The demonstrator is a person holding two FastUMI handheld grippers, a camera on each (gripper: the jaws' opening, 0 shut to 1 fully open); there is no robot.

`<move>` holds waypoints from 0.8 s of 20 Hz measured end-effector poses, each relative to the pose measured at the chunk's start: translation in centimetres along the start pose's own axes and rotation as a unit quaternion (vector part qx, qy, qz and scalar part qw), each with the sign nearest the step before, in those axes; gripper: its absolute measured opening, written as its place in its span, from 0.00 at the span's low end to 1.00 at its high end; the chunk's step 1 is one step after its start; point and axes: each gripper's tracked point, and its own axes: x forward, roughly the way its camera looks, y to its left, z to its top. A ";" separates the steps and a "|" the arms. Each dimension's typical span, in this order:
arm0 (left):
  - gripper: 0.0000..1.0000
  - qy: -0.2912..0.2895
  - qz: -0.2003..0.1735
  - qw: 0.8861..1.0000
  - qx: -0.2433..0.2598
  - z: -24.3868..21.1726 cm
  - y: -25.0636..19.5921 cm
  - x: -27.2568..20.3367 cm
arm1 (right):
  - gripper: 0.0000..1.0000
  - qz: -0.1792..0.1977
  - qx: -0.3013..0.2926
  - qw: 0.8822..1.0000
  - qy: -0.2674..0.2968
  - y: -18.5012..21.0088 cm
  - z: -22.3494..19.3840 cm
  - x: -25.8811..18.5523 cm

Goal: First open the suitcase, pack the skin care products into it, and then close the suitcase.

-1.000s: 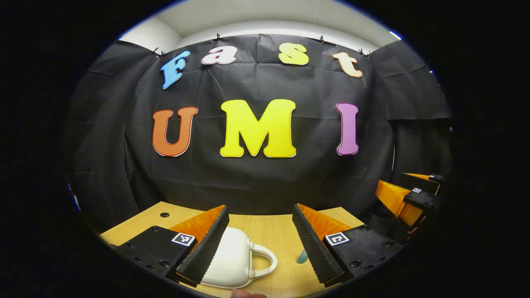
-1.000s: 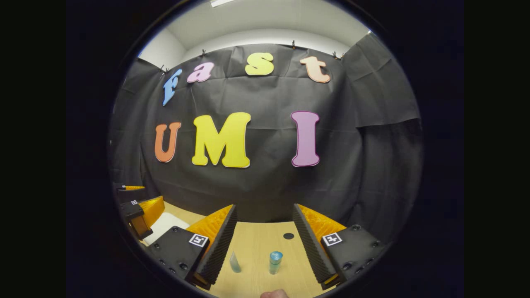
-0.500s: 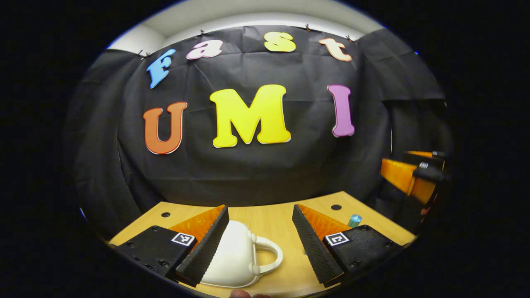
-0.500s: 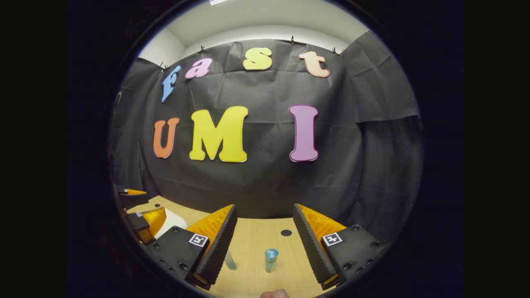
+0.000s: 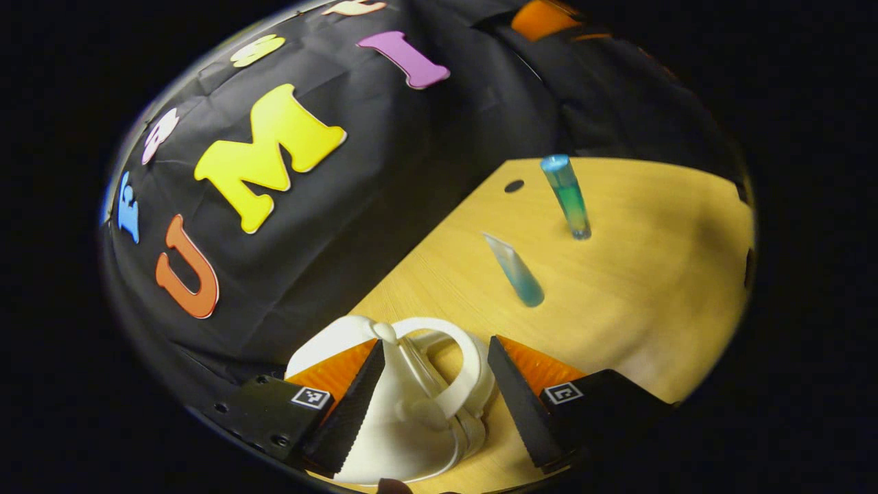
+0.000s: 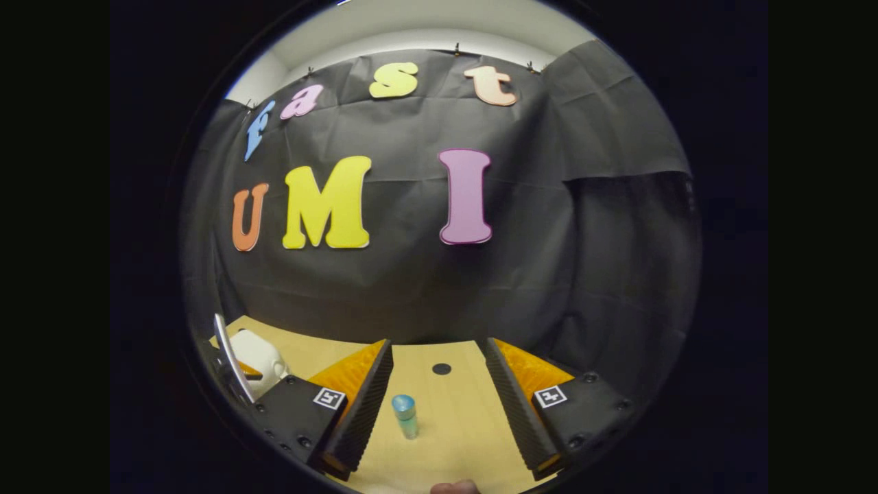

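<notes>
**Left gripper lines up on the suitcase handle**

The left gripper (image 5: 432, 405) is rolled hard to one side and hangs over the white suitcase (image 5: 384, 439), its jaws spread wide and grasping nothing. The case's looped handle (image 5: 453, 363) sits right in the gap between the two fingers, nearer the far tips than the palm end. The handle's arch runs roughly across the gap, so a squeeze would catch its two sides; I cannot tell whether either finger touches it yet. The case looks shut, so by my reading the opening step is not done.

The skin care items stand on the wooden table (image 5: 651, 274), well apart from the case: a tapered tube (image 5: 516, 271) closer to it and a capped bottle (image 5: 566, 195) farther out, both upright.

The right gripper (image 6: 439, 405) is level, jaws likewise released and empty. The bottle (image 6: 405, 415) stands between its fingers, closer to the left-hand one, long axis vertical. The suitcase (image 6: 257, 357) lies off to its left edge.

The left gripper is plainly the nearer one for the case; the right is better placed for the bottle.
</notes>
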 end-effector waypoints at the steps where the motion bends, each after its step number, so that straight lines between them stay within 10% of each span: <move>1: 0.95 0.018 -0.003 1.000 0.008 -0.8 0.3 0.5 | 0.81 -0.005 0.000 1.000 0.003 -0.6 -0.2 -0.1; 16: 0.10 0.054 -0.014 0.998 0.002 -0.8 0.3 2.3 | 0.81 -0.029 -0.009 0.999 0.007 -1.5 -0.3 -1.9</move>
